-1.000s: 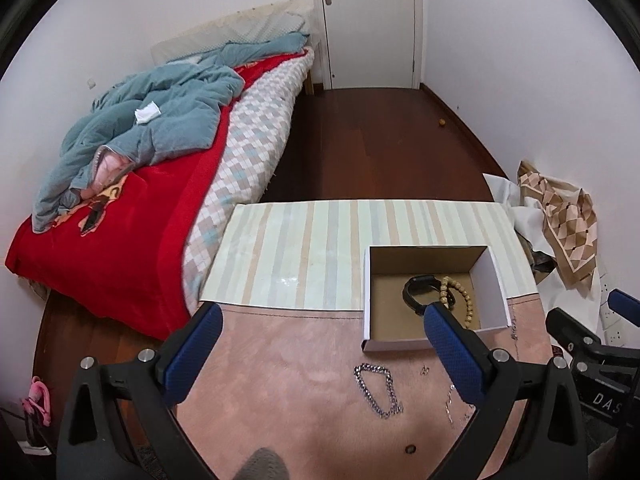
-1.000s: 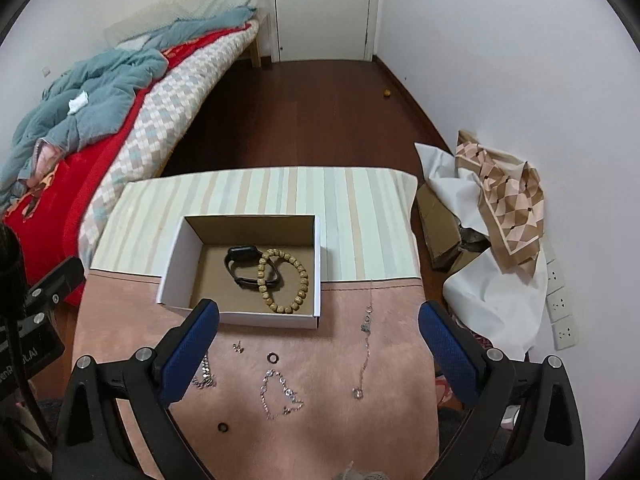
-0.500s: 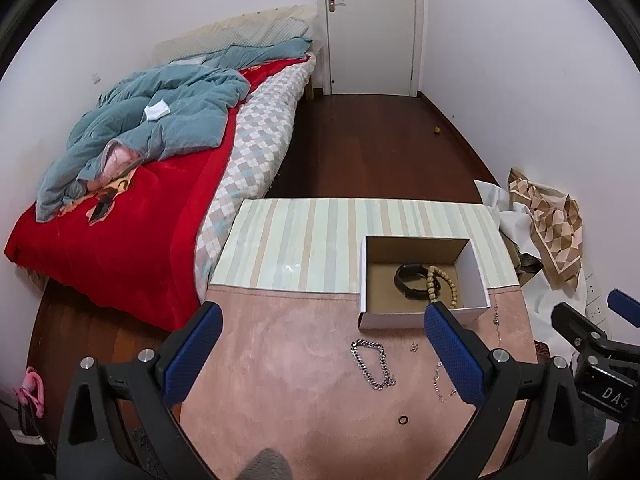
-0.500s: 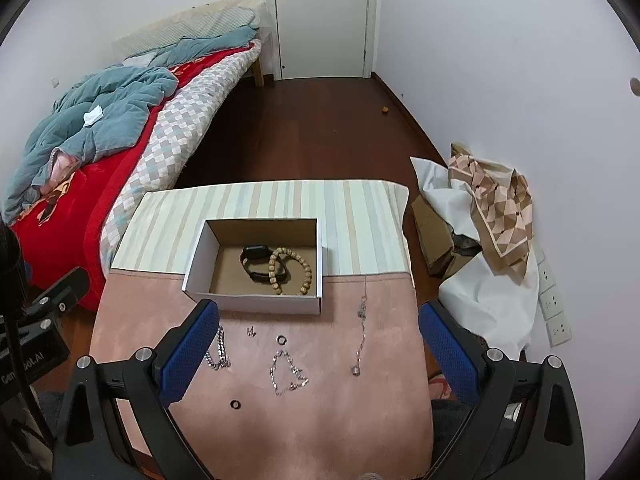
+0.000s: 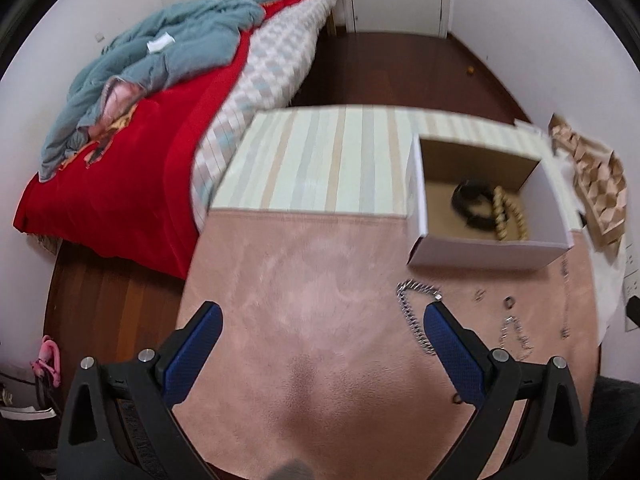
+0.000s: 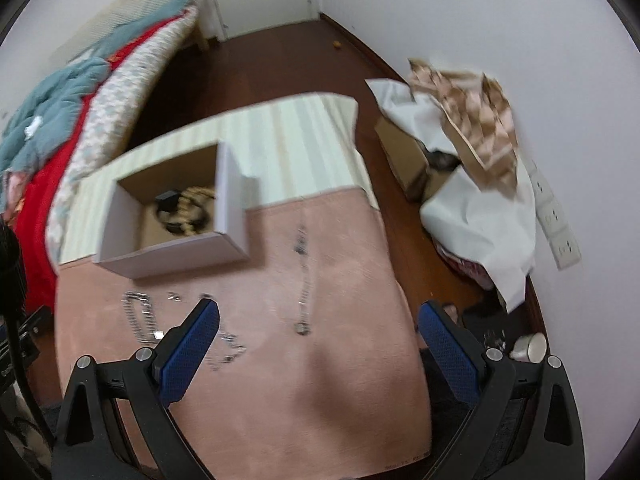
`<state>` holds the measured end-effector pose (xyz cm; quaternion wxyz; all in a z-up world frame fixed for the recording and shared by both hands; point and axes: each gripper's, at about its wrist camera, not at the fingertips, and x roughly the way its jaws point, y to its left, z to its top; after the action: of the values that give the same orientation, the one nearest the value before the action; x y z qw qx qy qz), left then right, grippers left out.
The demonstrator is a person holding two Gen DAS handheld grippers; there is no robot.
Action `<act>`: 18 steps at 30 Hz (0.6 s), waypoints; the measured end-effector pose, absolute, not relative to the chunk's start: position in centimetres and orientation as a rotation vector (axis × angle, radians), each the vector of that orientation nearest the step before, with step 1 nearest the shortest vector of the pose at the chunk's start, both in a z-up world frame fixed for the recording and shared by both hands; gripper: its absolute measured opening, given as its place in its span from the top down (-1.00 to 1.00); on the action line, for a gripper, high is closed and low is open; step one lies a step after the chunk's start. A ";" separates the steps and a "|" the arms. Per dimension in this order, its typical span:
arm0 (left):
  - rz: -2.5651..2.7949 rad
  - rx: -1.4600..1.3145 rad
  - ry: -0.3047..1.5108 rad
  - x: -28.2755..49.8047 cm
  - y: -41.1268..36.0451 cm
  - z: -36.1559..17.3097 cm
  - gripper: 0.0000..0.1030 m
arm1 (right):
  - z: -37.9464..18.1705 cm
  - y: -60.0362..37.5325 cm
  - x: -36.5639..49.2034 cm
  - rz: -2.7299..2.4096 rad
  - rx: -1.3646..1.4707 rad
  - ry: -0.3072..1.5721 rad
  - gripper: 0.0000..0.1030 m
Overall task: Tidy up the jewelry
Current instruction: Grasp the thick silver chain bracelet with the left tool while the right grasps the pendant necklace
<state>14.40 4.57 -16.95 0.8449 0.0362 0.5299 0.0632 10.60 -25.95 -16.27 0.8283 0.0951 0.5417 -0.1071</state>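
A white cardboard box [image 5: 490, 256] [image 6: 172, 254] stands on the table and holds a black band [image 5: 472, 204] and a wooden bead bracelet [image 5: 508, 216]. On the pink mat [image 5: 304, 280] in front of it lie a silver chain bracelet [image 5: 412, 316] [image 6: 138, 316], a small ring [image 5: 509, 302], a thin chain [image 5: 516, 334] and a long necklace [image 6: 304, 276]. My left gripper [image 5: 322, 330] is open and empty above the mat, left of the chain bracelet. My right gripper [image 6: 320, 330] is open and empty, with the necklace's near end between its fingers.
A bed with a red cover [image 5: 132, 184] and a blue blanket [image 5: 168, 52] stands left of the table. Crumpled paper and a patterned bag [image 6: 476, 128] lie on the floor at the right, by wall sockets [image 6: 560, 236]. A striped cloth [image 5: 320, 164] covers the table's far half.
Both grippers have dropped closer to the table and tilted down. The right view has swung right, toward the long necklace. Both stay open and empty.
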 end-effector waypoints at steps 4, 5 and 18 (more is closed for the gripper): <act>0.135 0.083 1.173 15.1 4.6 -20.0 -0.99 | -20.4 -27.1 10.9 -0.218 0.210 1.211 -0.45; 0.135 0.080 1.189 15.4 4.6 -20.6 -0.99 | -21.7 -27.1 11.0 -0.210 0.205 1.231 -0.32; 0.061 0.066 1.278 16.1 3.6 -24.5 -0.98 | -27.4 -23.7 11.6 -0.129 0.103 1.208 0.66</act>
<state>16.11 3.62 -24.47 0.8018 0.0306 0.5961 0.0286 11.60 -23.68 -27.45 0.8200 0.0482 0.5672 -0.0606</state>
